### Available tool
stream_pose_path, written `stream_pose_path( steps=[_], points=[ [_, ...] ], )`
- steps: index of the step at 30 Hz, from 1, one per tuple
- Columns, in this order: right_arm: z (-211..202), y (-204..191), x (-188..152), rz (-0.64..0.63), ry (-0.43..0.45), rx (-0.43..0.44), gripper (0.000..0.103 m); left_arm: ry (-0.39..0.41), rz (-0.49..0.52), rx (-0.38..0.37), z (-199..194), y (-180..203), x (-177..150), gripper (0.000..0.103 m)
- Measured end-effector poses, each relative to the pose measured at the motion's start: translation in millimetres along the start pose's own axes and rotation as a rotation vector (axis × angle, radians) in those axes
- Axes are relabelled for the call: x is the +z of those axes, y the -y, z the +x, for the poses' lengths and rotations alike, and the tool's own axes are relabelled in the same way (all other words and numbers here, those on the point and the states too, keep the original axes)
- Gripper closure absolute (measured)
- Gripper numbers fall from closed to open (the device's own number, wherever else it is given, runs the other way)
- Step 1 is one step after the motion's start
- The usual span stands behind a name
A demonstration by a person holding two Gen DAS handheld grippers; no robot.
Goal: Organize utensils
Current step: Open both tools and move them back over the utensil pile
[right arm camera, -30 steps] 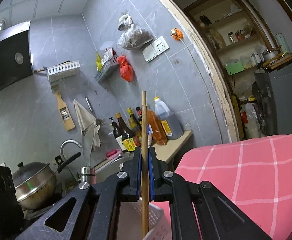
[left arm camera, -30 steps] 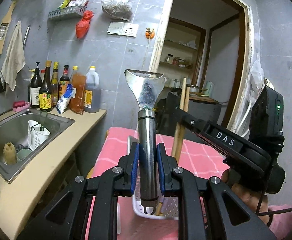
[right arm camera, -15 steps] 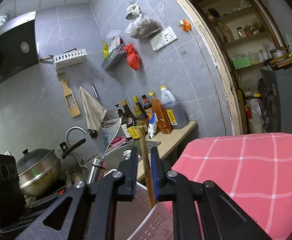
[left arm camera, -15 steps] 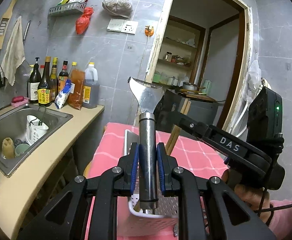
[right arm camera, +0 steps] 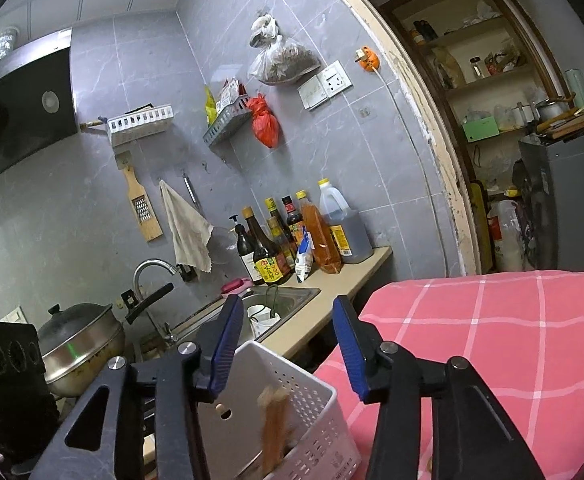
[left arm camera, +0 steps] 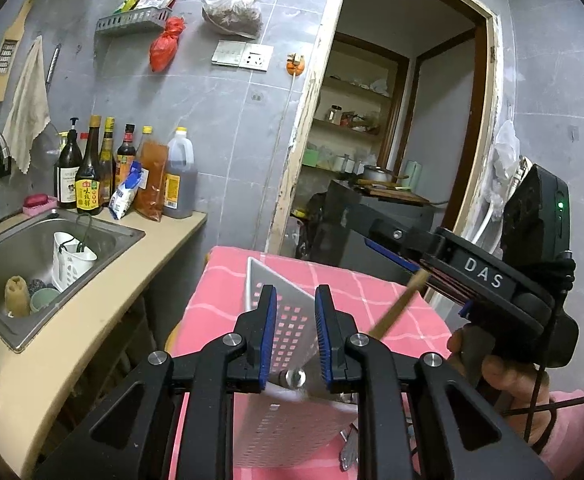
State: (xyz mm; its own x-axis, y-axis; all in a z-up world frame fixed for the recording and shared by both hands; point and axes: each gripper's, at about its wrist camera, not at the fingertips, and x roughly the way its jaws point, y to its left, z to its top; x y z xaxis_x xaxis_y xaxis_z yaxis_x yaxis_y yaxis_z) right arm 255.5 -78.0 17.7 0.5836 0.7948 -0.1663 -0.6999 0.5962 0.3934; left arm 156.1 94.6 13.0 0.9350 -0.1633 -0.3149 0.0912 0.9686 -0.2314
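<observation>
Left tool [left arm camera: 295,334] stands apart, empty, over the basket [left arm camera: 275,432]; right tool [right arm camera: 287,344] is opening above chopsticks [right arm camera: 273,424].

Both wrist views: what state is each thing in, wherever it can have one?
left tool: jaws narrowly apart above the basket; grip unclear.
right tool: jaws opening, nothing between them.
metal scraper: handle end showing low between the left tool's jaws, over the basket.
chopsticks: blurred, inside the basket, gripped by neither tool.
basket: upright on the pink cloth.
pot: lid on.
</observation>
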Motion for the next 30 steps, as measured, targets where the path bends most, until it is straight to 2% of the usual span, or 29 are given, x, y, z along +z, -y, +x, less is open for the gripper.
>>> stream_pose_path(
  steps=[4, 6, 7, 9, 10, 11, 12, 13, 14, 17, 23, 30],
  points=[
    [-22, -2, 9, 0.005, 0.023, -0.036, 0.044, 0.008, -0.009, 0.002, -7, 4, 5, 0.084],
    [-30, -1, 12, 0.008, 0.031, -0.052, 0.032, 0.018, -0.019, 0.004, -12, 7, 8, 0.070],
    [-54, 0, 17, 0.022, 0.047, -0.105, 0.030, 0.027, -0.033, 0.003, -17, 9, 11, 0.066],
    [-75, 2, 19, 0.026, 0.053, -0.158, 0.021, 0.040, -0.050, -0.004, -26, 14, 15, 0.062],
    [-75, 2, 19, 0.026, 0.053, -0.158, 0.020, 0.039, -0.049, -0.004, -29, 16, 17, 0.062],
    [-87, 4, 20, 0.025, 0.050, -0.194, 0.017, 0.037, -0.045, -0.006, -32, 20, 19, 0.061],
    [-109, 8, 18, 0.021, 0.032, -0.266, 0.012, 0.036, -0.041, -0.007, -35, 24, 19, 0.058],
    [-109, 8, 18, 0.021, 0.032, -0.266, 0.010, 0.031, -0.035, -0.006, -38, 28, 20, 0.056],
    [-121, 11, 15, 0.020, 0.018, -0.306, 0.009, 0.025, -0.030, -0.009, -42, 33, 20, 0.049],
    [-149, 20, 4, 0.027, -0.038, -0.398, 0.006, 0.007, -0.004, -0.017, -50, 47, 14, 0.043],
    [-178, 34, -28, 0.008, -0.188, -0.529, 0.003, -0.130, 0.029, -0.064, -46, 78, -18, 0.043],
    [-176, 53, -66, 0.019, -0.410, -0.545, 0.003, -0.338, 0.002, -0.092, -17, 93, -64, 0.043]
  ],
)
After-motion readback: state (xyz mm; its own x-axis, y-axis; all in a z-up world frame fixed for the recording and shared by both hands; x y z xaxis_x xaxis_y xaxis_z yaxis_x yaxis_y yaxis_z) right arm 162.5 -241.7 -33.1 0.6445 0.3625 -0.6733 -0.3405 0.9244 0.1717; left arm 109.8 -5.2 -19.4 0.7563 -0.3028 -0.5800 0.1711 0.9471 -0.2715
